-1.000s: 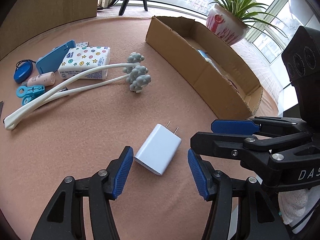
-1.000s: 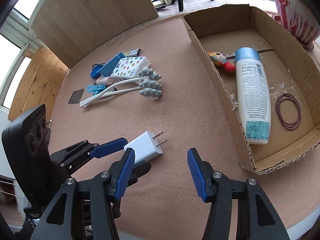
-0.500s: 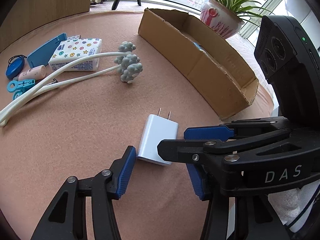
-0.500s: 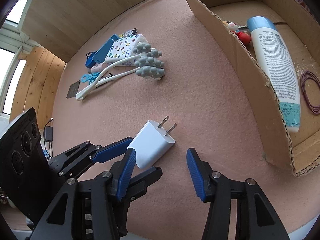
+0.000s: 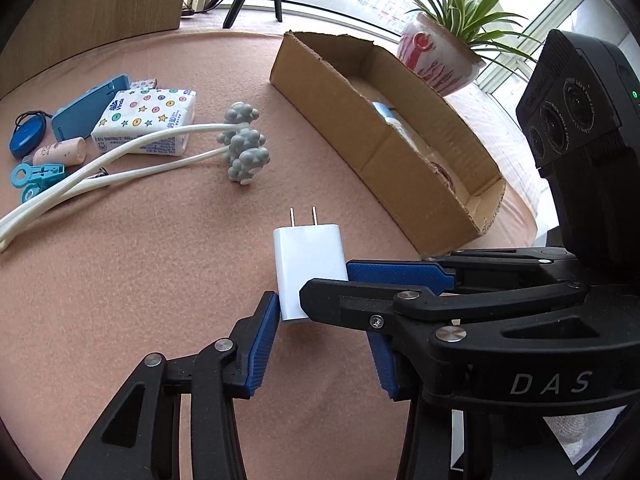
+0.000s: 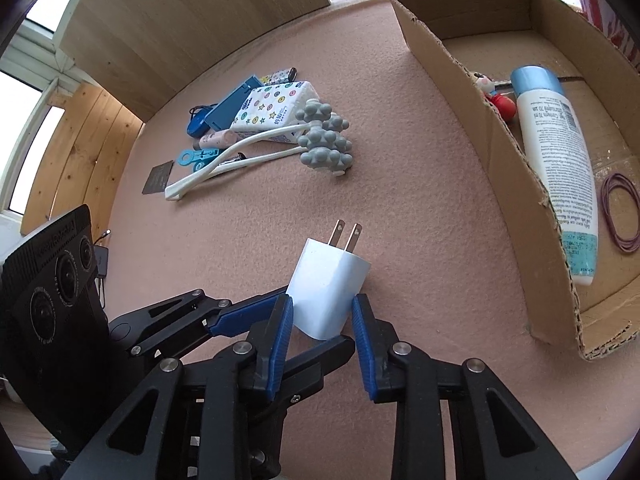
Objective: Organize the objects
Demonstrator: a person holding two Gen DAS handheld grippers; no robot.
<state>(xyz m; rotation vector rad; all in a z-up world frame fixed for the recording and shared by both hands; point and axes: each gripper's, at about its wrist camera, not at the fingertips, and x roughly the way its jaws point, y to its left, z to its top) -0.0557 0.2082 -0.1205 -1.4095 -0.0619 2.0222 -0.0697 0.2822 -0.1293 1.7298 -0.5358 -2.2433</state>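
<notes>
A white plug charger (image 5: 308, 264) lies on the pink felt table with its prongs pointing away. My right gripper (image 6: 321, 300) is closing on the charger (image 6: 328, 280), and both blue pads touch its sides at the near end. In the left wrist view the right gripper (image 5: 325, 280) reaches in from the right across the charger. My left gripper (image 5: 324, 332) is also closing, with jaws still apart. Its left pad (image 5: 264, 340) touches the charger's near corner, and its right pad is partly hidden behind the right gripper's finger.
An open cardboard box (image 6: 500, 140) on the right holds a lotion bottle (image 6: 556, 168), a small toy (image 6: 500, 100) and rubber bands (image 6: 622, 212). A grey massage roller (image 5: 244, 144), tissue pack (image 5: 148, 120), blue case (image 5: 88, 108) and blue clips (image 5: 36, 172) lie far left. A potted plant (image 5: 440, 56) stands behind the box.
Both grippers have drawn in on the charger, which has turned so its prongs point straight away. The right jaws narrowed a lot onto it; the left jaws narrowed a little.
</notes>
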